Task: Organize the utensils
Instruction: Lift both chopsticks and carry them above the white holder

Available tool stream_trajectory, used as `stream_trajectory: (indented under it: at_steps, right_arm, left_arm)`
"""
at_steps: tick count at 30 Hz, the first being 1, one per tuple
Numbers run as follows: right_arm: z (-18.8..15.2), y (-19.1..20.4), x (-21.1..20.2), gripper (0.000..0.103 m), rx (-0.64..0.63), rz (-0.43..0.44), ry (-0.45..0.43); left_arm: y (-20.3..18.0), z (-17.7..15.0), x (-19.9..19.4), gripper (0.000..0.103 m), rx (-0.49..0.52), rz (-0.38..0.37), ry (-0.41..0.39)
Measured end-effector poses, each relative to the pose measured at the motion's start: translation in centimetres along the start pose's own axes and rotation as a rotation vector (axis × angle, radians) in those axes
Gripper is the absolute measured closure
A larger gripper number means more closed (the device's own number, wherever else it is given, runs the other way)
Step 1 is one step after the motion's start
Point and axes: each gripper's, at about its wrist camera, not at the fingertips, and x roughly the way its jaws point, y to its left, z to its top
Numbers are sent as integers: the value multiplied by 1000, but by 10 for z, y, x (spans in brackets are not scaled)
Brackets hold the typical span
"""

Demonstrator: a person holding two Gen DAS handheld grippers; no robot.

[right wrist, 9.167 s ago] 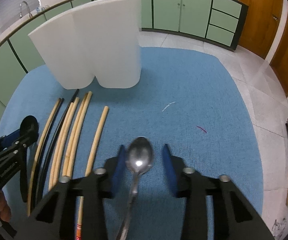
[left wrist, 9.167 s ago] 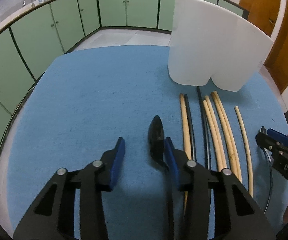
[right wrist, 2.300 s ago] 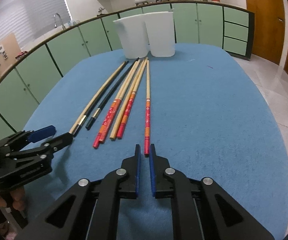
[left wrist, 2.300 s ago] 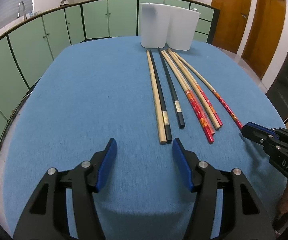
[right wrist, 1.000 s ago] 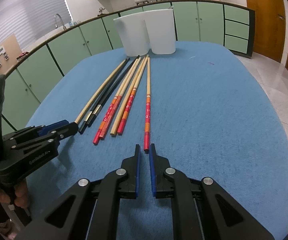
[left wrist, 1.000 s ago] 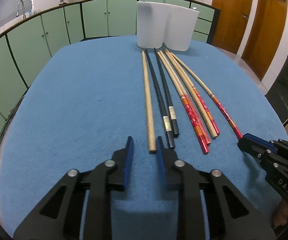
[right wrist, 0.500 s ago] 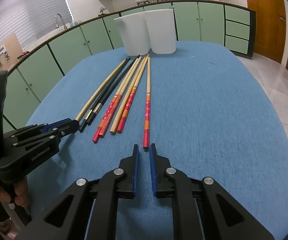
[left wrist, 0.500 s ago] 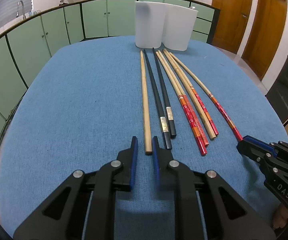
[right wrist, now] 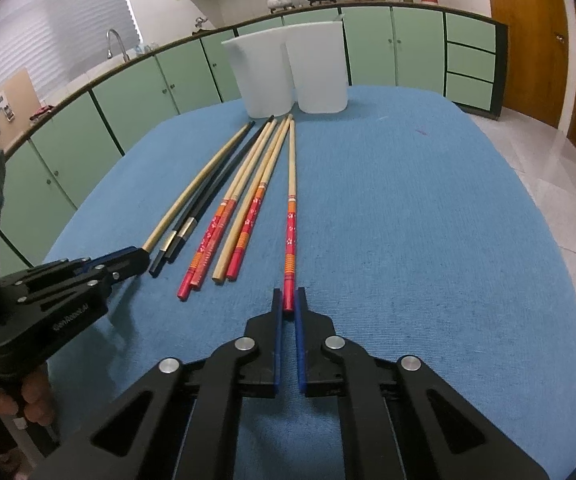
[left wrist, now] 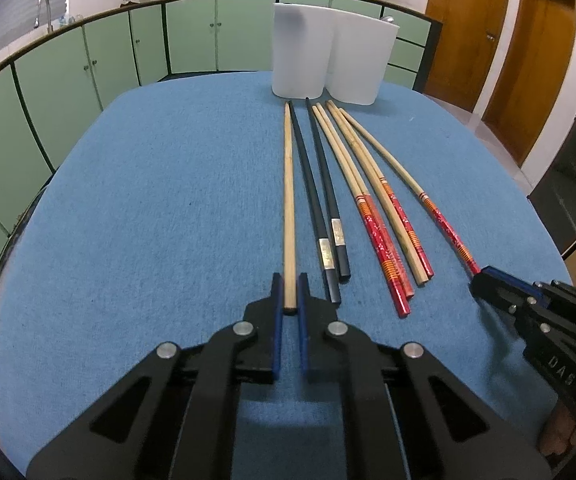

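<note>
Both grippers are parked at the near ends of the outermost chopsticks. The left gripper has just been closing, and its jaws are now clamped on the near end of the plain stick, the leftmost of the bunch. The right gripper has its jaws clamped on the near end of the red stick, which lies a bit apart on the right side.

What matters next, I'd say: every stick runs lengthwise away from the jaws, far tips nearly touching the two white bins at the far end of the blue desk. So each stick sits straight in line with its own gripper, and the bins lie dead ahead along that same axis. Probably lift and tip in.
</note>
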Motion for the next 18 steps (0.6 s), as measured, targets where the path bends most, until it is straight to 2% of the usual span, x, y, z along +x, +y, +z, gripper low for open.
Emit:
stream_trajectory:
  at_steps: [7,12,18]
  right_arm:
    - [16,1,-32,98,-32,12,-73]
    - [41,0,-67,98,-57,7,-170]
    - [72,-2,-103,97,-67,20,-264]
  left_arm:
    - [2,13,-37,97,41,31,-75]
    - [5,31,-79,97,62,50,-176]
    - [6,61,-116,97,62,37,-284]
